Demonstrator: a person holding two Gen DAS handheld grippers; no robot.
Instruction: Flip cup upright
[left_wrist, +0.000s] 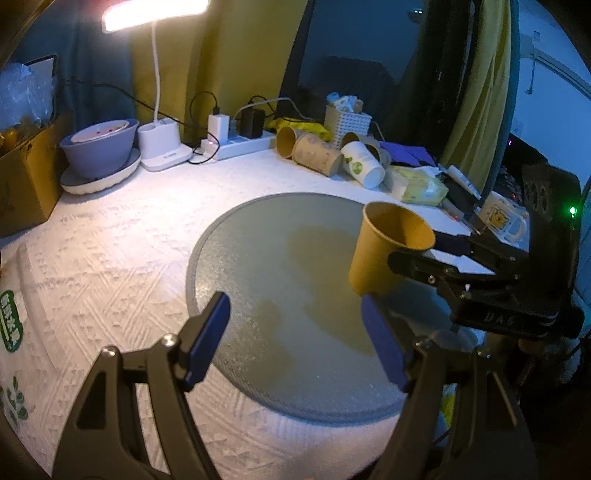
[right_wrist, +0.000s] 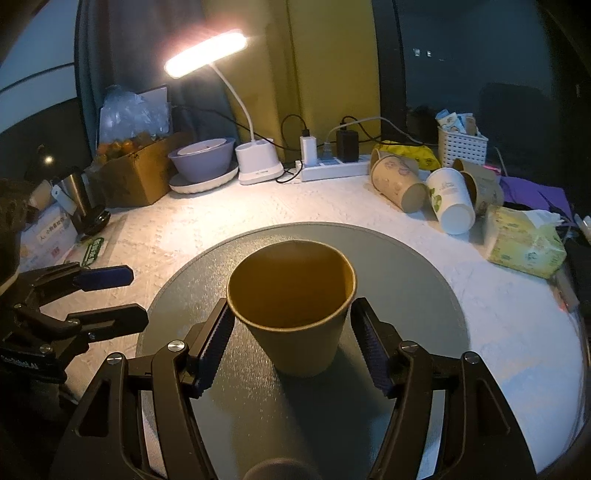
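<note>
The yellow paper cup (right_wrist: 293, 314) sits mouth-up on the grey round mat (right_wrist: 406, 266), right between the fingers of my right gripper (right_wrist: 291, 347). Its long axis runs close to vertical, leaning a touch toward 12 o'clock in the right wrist view, so I judge the flip essentially done. The ribbed blue pads (right_wrist: 218, 347) flank the cup wall at 9 and 3 o'clock. Whether they press the paper or stand just off it I cannot tell; a thin gap seems to show on both sides, but I won't call it.

From the left wrist view the cup (left_wrist: 388, 247) lies at about 2 o'clock, with the right gripper (left_wrist: 424, 254) reaching in from 3 o'clock. My left gripper (left_wrist: 291, 339) is spread wide and empty, hovering over the near part of the mat (left_wrist: 258, 258), clearly the farther hand.

So the next move belongs to the right hand: check the base rests flat on the mat, then back straight off without nudging the light wall.

The mat lies on a white embossed tablecloth (right_wrist: 184, 221). Spare cups (right_wrist: 424, 188) lie tipped at 1 o'clock, well apart, and a desk lamp (right_wrist: 207, 51) shines from 11 o'clock.
</note>
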